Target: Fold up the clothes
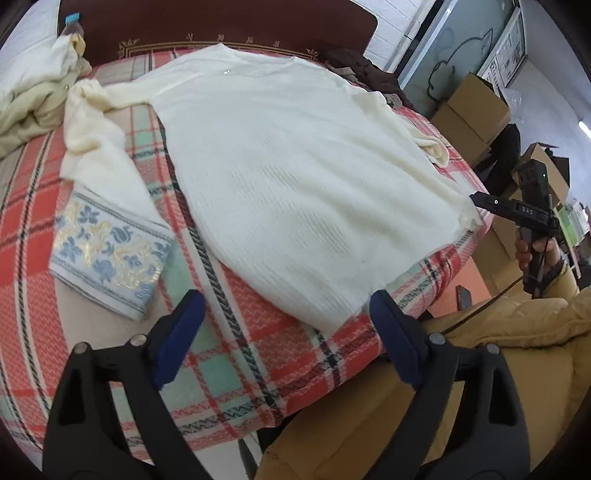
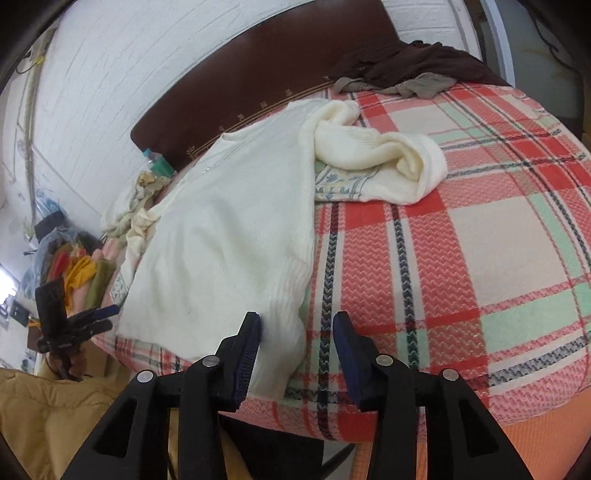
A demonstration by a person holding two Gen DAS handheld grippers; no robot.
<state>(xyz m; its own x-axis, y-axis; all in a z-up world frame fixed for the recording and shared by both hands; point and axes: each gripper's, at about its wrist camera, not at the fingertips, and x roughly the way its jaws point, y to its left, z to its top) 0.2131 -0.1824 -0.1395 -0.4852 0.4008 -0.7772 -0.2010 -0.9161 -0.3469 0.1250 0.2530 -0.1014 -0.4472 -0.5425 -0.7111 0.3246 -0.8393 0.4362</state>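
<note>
A cream knit sweater [image 1: 288, 162] lies flat on the plaid bed cover [image 1: 229, 369], hem toward me; it also shows in the right wrist view [image 2: 221, 243]. Its left sleeve [image 1: 96, 140] is bent down over a blue and gold patterned cloth [image 1: 107, 254]. Its right sleeve [image 2: 388, 162] is bunched. My left gripper [image 1: 284, 332] is open, just before the hem's near left corner. My right gripper [image 2: 297, 354] is open around the hem's right corner, which lies between the jaws unpinched. The right gripper also shows in the left wrist view [image 1: 476, 199] at the hem's far corner.
A pale yellow garment pile [image 1: 33, 99] and a water bottle [image 2: 157, 162] lie by the dark headboard [image 1: 221, 26]. Dark brown clothes [image 2: 413, 66] sit at the other top corner. Cardboard boxes [image 1: 472, 107] stand beside the bed. My yellow jacket [image 1: 498, 332] is at the bed's edge.
</note>
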